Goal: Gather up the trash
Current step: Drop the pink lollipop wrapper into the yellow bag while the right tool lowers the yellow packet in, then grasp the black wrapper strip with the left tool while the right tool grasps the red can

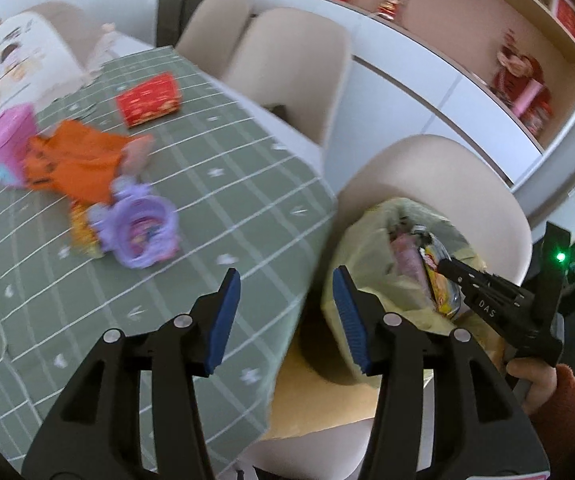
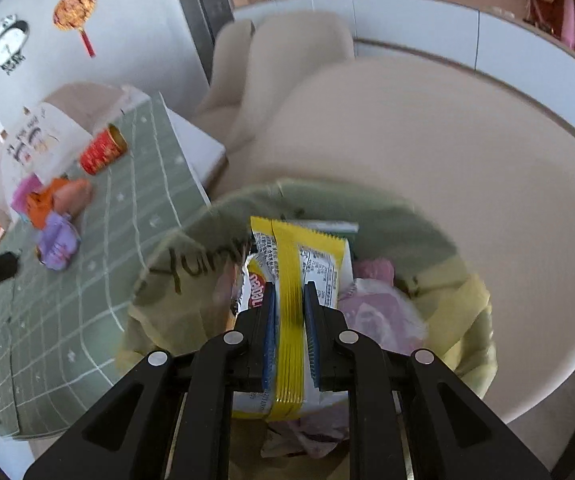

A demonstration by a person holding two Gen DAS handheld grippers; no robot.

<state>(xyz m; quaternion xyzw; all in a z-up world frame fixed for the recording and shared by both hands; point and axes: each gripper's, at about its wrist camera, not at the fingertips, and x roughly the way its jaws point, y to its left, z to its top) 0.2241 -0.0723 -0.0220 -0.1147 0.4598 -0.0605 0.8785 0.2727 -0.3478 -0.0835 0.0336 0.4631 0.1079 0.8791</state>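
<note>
Nearest the lens, our right gripper [image 2: 289, 316] was clamped on the yellow seam of a snack wrapper [image 2: 295, 264], held over the mouth of the pale green trash bag [image 2: 191, 280] resting on a beige chair [image 2: 447, 160]. Our left gripper [image 1: 285, 316] hung empty, fingers apart, at the edge of the green checked tablecloth [image 1: 207, 168]. At ten o'clock lay an orange wrapper [image 1: 71, 160] and a purple container [image 1: 143, 232]. We judged it best to lower the wrapper well inside the bag before releasing.
</note>
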